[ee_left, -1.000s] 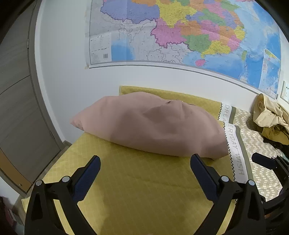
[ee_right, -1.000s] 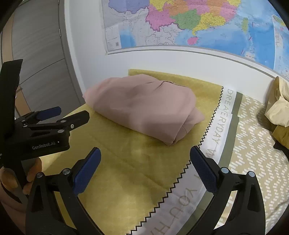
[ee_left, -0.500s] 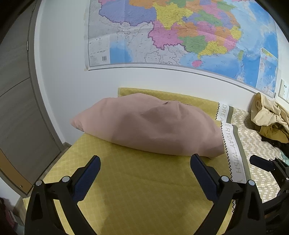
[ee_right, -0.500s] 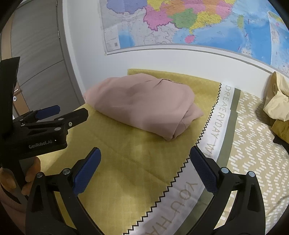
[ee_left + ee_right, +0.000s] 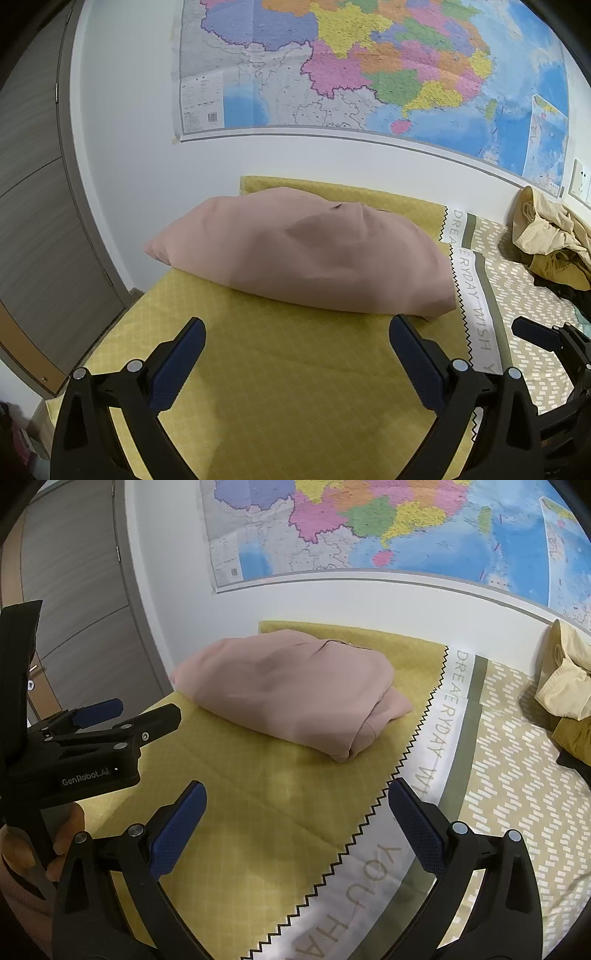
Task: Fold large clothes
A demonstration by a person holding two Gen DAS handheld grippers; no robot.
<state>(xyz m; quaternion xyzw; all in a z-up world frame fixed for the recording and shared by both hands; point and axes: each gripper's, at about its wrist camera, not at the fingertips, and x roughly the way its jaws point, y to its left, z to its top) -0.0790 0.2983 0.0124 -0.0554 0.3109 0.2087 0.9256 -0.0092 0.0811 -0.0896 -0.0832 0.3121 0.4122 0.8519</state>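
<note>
a: where is the thing to fold?

b: the pink garment (image 5: 306, 254) lies in a soft folded bundle on the yellow bed cover (image 5: 280, 376), near the wall under the map (image 5: 369, 66). i think it is mostly folded now.

a: what are your jaws doing?

b: my left gripper (image 5: 295, 354) has its jaws wide apart, holding nothing. my right gripper (image 5: 295, 819) is the same, jaws apart and holding nothing. both hang over the bed, in front of the bundle, not touching it.

a: how will it feel?

b: soft and floppy, i think, and light. it will sag if i lift it by one spot. i would pinch the thick folded edge on the right side, where the layers stack, and hold the far end too.

a: is there room?

b: yes, the yellow cover in front is flat and bare. the bed edge and a door (image 5: 37, 221) are on the left. a heap of tan clothes (image 5: 546, 236) sits well apart on the right.
</note>
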